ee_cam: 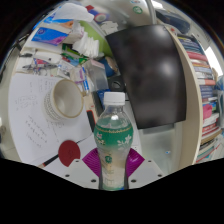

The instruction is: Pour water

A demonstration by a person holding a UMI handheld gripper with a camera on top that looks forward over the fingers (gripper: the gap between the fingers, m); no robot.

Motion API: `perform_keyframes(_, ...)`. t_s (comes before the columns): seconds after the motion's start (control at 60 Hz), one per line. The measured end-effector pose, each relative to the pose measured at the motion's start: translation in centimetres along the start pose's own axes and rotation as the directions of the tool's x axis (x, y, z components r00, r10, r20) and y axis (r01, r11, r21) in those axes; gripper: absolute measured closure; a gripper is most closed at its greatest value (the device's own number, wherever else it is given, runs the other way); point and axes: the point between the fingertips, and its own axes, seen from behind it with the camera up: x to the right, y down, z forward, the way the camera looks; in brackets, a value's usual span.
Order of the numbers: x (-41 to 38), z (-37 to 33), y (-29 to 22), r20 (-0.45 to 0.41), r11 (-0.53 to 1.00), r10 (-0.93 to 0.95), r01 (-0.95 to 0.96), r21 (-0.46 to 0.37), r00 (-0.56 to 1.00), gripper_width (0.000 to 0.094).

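Broadly, surroundings: a black monitor (148, 72) stands far right; shelves of books (207, 95) run along the right edge.
Table (30, 120): white, cluttered at the far left, with bare room near left.
Cup (67, 98): white, empty-looking, left of the bottle and apart from it.
Bottle (114, 140): clear, white cap, upright; green label, writing too small to read.
Red disc (68, 152): flat, near left.
Gripper (112, 166): both magenta pads press the bottle's lower sides.
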Motion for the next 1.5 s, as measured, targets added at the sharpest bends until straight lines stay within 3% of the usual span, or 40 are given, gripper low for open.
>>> perform_keyframes(0.3, 1.1, 3.2, -1.2, -0.006, 0.865, -0.493, 0.490, -0.109, 0.870, 0.0647)
perform_keyframes(0.417, 1.1, 3.6, -2.4, -0.028, 0.778, -0.625, 0.621, -0.094, 0.780, 0.0647)
perform_keyframes(0.7, -0.4, 3.1, -3.1, -0.006, 0.757, -0.652, 0.650, -0.068, 0.758, 0.0645)
perform_keyframes(0.85, -0.3, 2.2, -3.8, 0.037, 0.899, -0.437, 0.437, -0.001, 0.899, 0.0643)
perform_keyframes(1.033, 1.2, 0.4, -3.2, 0.121, 0.992, 0.126, -0.127, 0.006, 0.985, 0.0629)
perform_keyframes(1.133, 1.2, -0.5, -3.7, 0.211, 0.859, 0.497, -0.512, 0.021, 0.842, 0.0630)
perform_keyframes(1.25, 0.8, -0.7, -3.7, 0.306, 0.528, 0.810, -0.849, -0.011, 0.500, 0.0631)
perform_keyframes(1.317, 0.8, -0.4, -3.1, 0.332, 0.391, 0.868, -0.920, -0.004, 0.368, 0.0630)
perform_keyframes(1.35, 0.3, -0.4, -3.3, 0.306, 0.357, 0.887, -0.934, 0.018, 0.345, 0.0630)
perform_keyframes(1.5, 0.0, 1.3, -1.1, 0.255, 0.329, 0.905, -0.940, 0.091, 0.342, 0.0631)
